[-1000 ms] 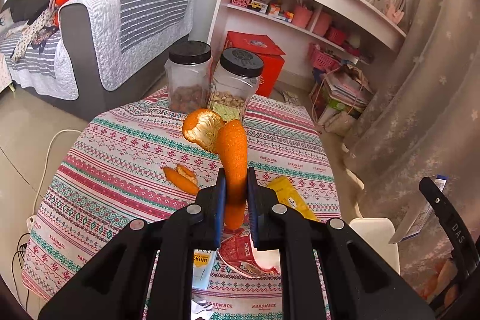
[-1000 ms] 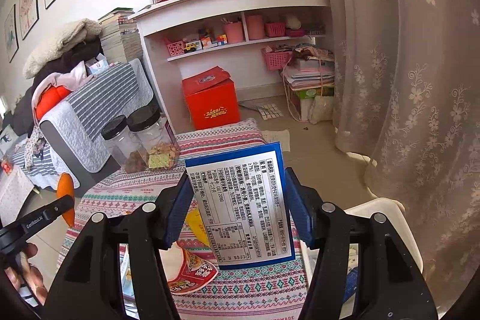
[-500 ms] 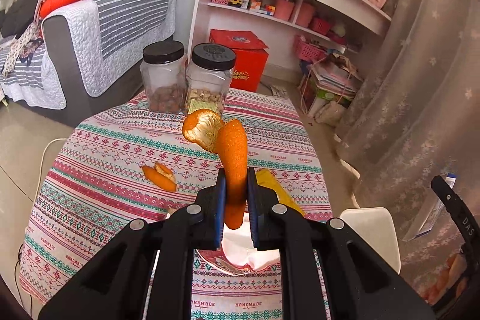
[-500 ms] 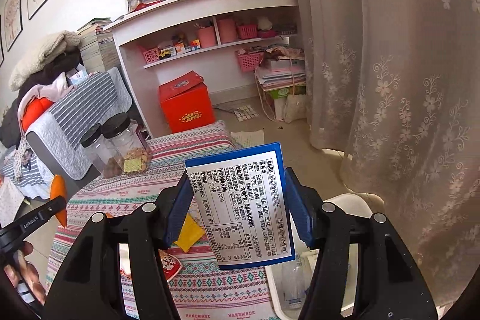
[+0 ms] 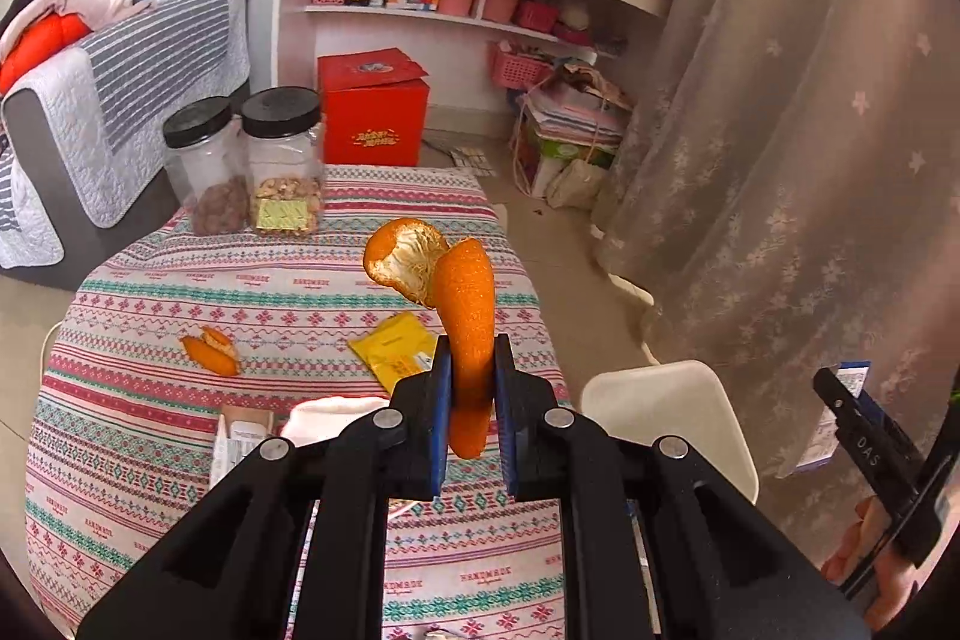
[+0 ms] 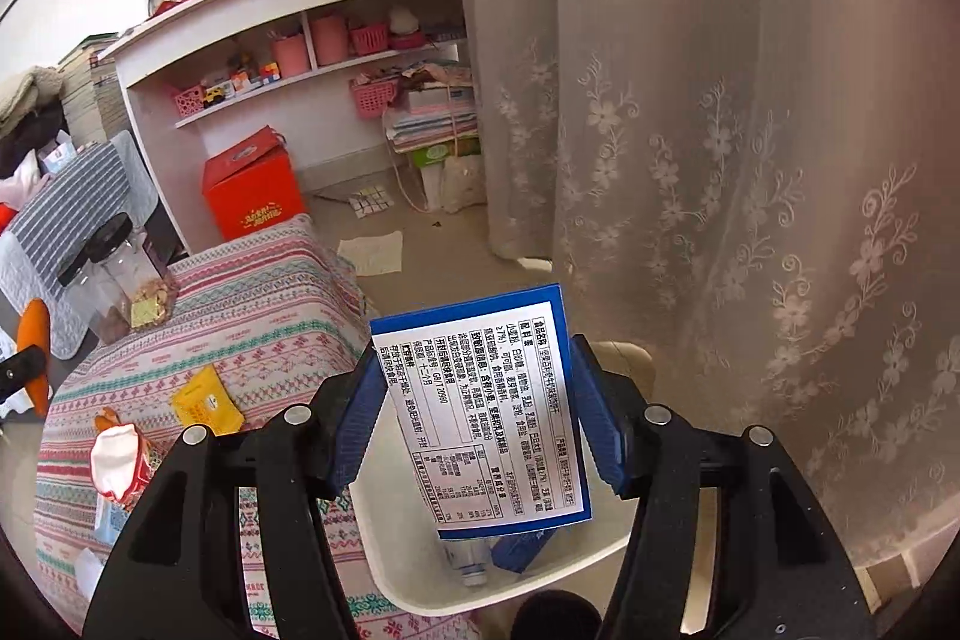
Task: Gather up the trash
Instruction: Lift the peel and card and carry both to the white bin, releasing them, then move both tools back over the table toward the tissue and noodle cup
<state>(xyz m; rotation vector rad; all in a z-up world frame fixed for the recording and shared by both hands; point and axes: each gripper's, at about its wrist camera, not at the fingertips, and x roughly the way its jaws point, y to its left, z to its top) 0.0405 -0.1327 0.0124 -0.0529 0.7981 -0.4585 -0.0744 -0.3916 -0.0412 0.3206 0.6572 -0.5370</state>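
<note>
Jaws of the left gripper (image 5: 469, 403) are clamped on a strip of orange peel (image 5: 465, 316), pinched low on its length so the curled top stands free above the pads. Peel looks light and limp, a little waxy; a grip across the flat of the strip, as here, likely suits it better than one on the curl, which could tear.

Jaws of the right gripper (image 6: 480, 421) stand about halfway and hold a blue-edged box (image 6: 486, 412) by its two side faces, label side toward the camera, tilted. Judging by the look, thin card, light and probably empty, easy to crush if squeezed hard; side faces give the flattest purchase. It hangs directly over the white bin (image 6: 384, 538), which already holds a small bottle and a blue scrap.

Left wrist view shows the same bin (image 5: 666, 400) just beside the table (image 5: 120, 460) edge, to the right of the peel.

Farther out on the striped cloth: a white crumpled wrapper (image 5: 327, 415), a yellow packet (image 5: 393, 349), a second bit of peel (image 5: 210, 349). All look light and flat; the packet may be slick, so its edge seems the best hold.

At the far edge, two black-lidded jars (image 5: 282, 160) of nuts, not trash by the look of them.
</note>
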